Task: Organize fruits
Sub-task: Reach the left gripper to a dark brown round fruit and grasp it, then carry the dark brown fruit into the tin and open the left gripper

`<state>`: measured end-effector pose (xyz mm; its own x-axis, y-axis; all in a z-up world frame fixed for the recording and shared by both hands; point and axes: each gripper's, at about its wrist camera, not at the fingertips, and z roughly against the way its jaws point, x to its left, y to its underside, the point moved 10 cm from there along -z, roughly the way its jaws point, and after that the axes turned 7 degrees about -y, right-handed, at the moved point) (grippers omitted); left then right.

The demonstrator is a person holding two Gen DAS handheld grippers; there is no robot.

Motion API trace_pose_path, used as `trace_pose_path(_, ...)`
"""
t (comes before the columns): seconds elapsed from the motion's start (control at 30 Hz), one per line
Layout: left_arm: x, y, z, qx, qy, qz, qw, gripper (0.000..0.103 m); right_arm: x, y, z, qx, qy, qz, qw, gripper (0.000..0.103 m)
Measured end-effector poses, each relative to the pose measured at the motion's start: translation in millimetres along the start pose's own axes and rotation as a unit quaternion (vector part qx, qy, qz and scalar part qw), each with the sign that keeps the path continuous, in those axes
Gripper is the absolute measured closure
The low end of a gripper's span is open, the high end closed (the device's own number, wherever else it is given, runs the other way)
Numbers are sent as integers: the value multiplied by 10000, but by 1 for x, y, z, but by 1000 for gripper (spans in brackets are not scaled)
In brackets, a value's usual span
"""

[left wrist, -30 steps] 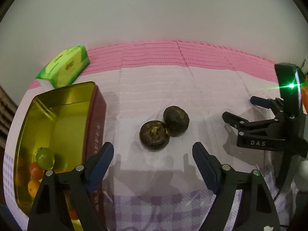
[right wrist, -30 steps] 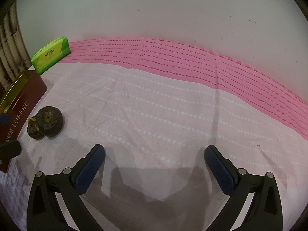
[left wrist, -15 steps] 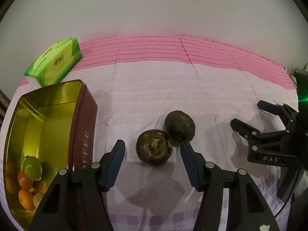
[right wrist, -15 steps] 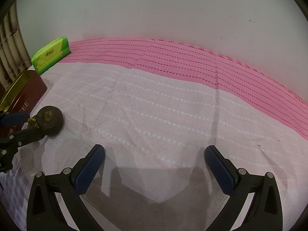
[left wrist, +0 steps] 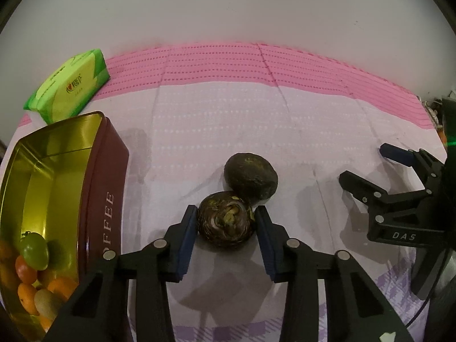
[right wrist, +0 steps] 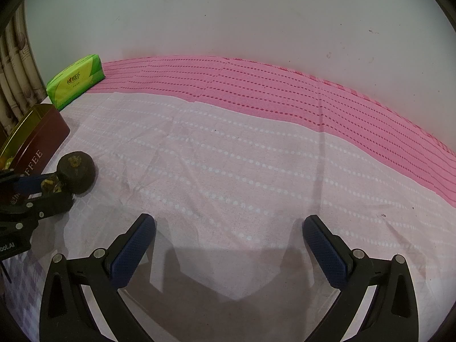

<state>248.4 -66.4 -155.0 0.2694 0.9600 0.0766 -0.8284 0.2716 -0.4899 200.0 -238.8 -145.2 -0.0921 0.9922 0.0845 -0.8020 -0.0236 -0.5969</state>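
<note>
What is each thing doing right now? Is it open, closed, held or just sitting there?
Left gripper: jaws closing, pads touching the near dark fruit.
Right gripper: open, empty.
Far dark fruit: loose on the cloth, touching the near one.
Toffee tin: lid off, small fruits inside.
Green tissue pack: lying flat.

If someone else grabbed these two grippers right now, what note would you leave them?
Left gripper: jaws closing on the near dark fruit, which sits between the pads on the cloth, not yet lifted.
Right gripper: open, empty, over bare cloth.
Second dark fruit: touching the first, just behind it.
Tin: open, to the left, already holding orange and green fruits.
Green packet: behind the tin, not part of the job.
Done: small fruits are in the tin.
Left: probably finish the grip, carry this fruit to the tin, then fetch the other.
</note>
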Motion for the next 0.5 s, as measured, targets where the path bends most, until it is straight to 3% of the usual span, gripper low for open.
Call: trace_pose_path(0.5,7,6,5,52,-117,126,9998,67,0,0,0,1,-1,-1,10000,0)
